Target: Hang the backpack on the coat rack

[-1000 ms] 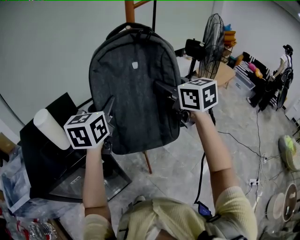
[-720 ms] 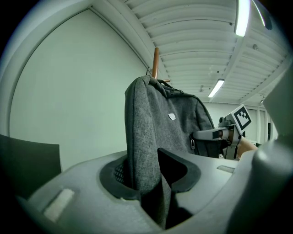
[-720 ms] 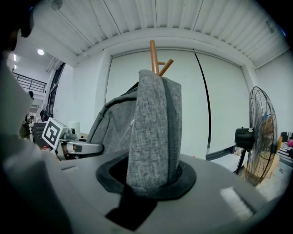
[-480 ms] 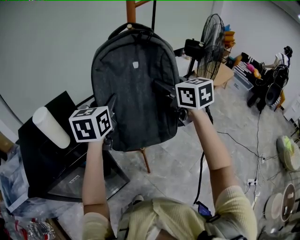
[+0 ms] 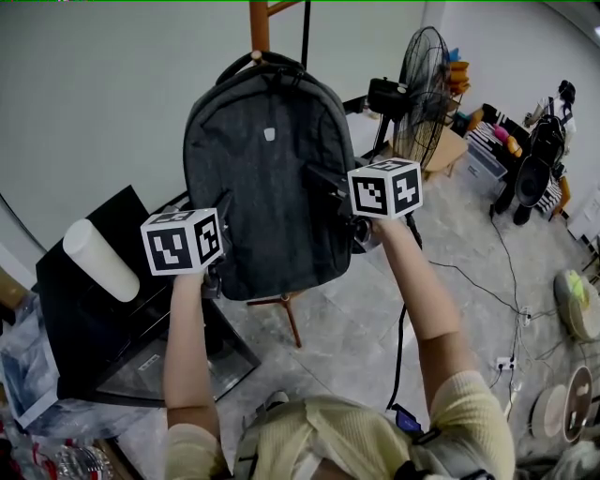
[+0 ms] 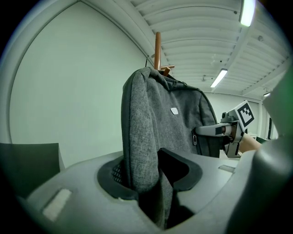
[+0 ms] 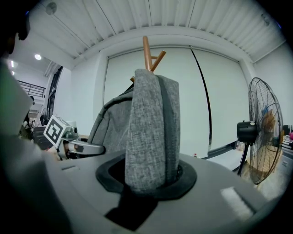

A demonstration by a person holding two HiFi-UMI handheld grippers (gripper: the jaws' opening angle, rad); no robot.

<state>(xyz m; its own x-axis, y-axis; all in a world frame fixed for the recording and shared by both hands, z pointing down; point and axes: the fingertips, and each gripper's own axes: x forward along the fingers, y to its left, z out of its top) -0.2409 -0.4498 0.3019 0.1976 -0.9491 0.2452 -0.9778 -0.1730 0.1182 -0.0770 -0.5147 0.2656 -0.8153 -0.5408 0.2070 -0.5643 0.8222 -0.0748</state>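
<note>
Backpack (image 5: 267, 169) is held up against the coat rack (image 5: 259, 23) (a wooden pole). Right tongs (image 5: 321, 180) clamp its side. Left tongs (image 5: 222, 208) have just been opening, fabric loose between them

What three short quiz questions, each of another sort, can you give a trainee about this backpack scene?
1. True or false: the backpack is bright red.
2. In the head view, what stands right of the rack pole? A) fan B) ladder C) bicycle
3. What does the right claw grip?

Key: 1 false, it is grey. 2 A. 3 the backpack, at its side edge.
</note>
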